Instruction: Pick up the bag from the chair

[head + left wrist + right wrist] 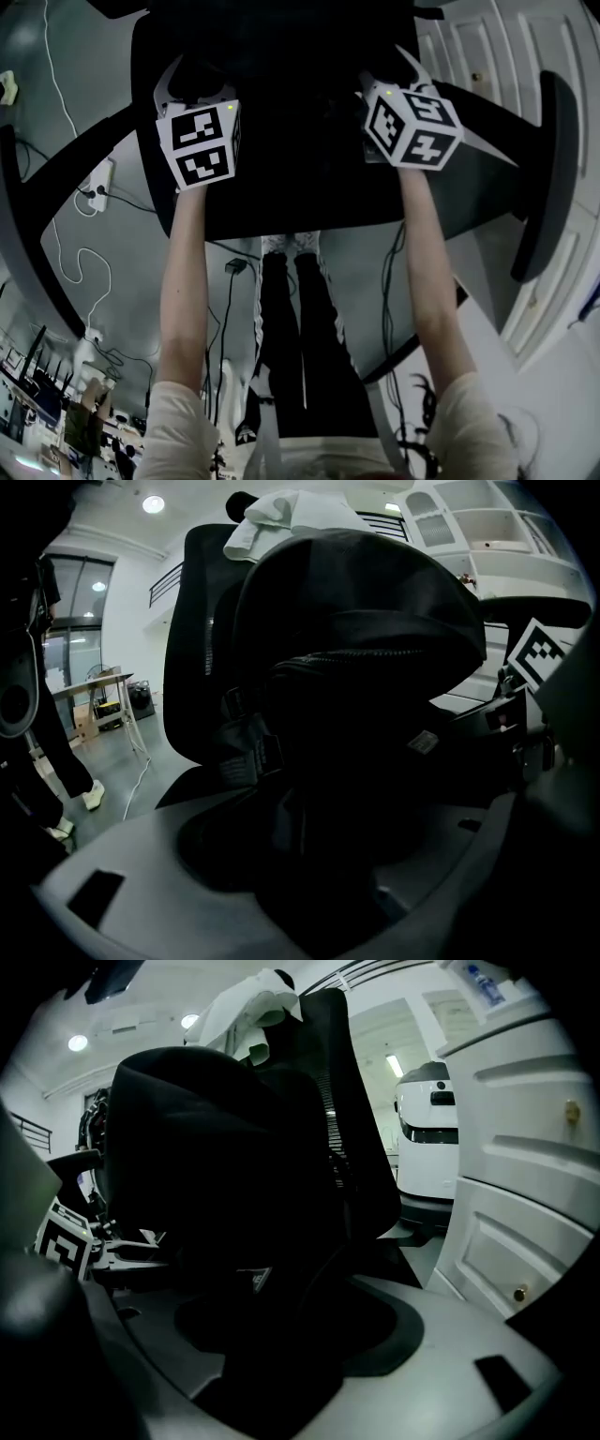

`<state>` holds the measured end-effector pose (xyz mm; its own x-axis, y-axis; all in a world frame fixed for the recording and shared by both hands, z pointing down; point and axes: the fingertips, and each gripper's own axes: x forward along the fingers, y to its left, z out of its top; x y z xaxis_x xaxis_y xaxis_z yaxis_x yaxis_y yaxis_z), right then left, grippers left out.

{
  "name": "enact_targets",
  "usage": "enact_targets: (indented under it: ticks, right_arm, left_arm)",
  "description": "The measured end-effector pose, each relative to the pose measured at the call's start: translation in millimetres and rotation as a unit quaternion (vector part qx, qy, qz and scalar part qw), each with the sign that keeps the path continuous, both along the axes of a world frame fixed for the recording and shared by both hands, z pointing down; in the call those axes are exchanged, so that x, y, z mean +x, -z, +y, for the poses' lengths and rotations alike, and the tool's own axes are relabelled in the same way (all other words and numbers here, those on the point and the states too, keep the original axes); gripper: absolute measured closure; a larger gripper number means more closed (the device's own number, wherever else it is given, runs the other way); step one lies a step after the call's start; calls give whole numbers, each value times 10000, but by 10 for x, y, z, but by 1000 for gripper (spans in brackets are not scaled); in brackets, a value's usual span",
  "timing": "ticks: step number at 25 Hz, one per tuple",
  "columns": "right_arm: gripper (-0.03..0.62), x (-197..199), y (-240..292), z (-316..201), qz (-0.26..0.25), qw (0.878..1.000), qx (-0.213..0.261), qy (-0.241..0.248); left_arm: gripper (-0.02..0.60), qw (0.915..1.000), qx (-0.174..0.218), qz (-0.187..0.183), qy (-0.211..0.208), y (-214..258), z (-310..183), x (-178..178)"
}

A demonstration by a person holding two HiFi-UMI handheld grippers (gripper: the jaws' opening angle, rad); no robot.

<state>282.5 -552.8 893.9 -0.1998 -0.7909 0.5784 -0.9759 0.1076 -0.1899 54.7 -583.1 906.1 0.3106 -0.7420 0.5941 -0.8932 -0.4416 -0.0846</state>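
Note:
A black bag (pixel 291 84) sits on the seat of a black office chair (pixel 300 202), and it is hard to tell from the dark seat in the head view. My left gripper (pixel 192 89) is at the bag's left side and my right gripper (pixel 386 82) at its right side. The bag (pixel 356 667) fills the left gripper view, with its fabric running down between the grey jaws. The right gripper view shows the bag (pixel 206 1176) the same way, with fabric pinched low between the jaws. Both grippers look shut on the bag.
The chair's armrests (pixel 548 178) curve out on both sides. A white cloth (pixel 281 513) hangs over the chair back. White cabinet doors (pixel 487 56) stand close on the right. Cables and a power strip (pixel 98 185) lie on the grey floor at left.

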Motion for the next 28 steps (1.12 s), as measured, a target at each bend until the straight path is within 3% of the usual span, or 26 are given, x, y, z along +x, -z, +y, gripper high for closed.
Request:
enact_targets:
  ticks: [8, 13, 28]
  right_arm:
    - [408, -13, 27, 57, 225, 9996, 42, 140]
    - [475, -48, 144, 82, 194, 9998, 9, -92]
    - [505, -272, 890, 181, 310, 9988, 375, -44]
  left_arm:
    - [443, 9989, -387, 282, 2, 41, 31, 112]
    - [513, 9993, -290, -128, -217, 171, 69, 97]
    - [547, 9992, 362, -18, -158, 1028, 250, -92]
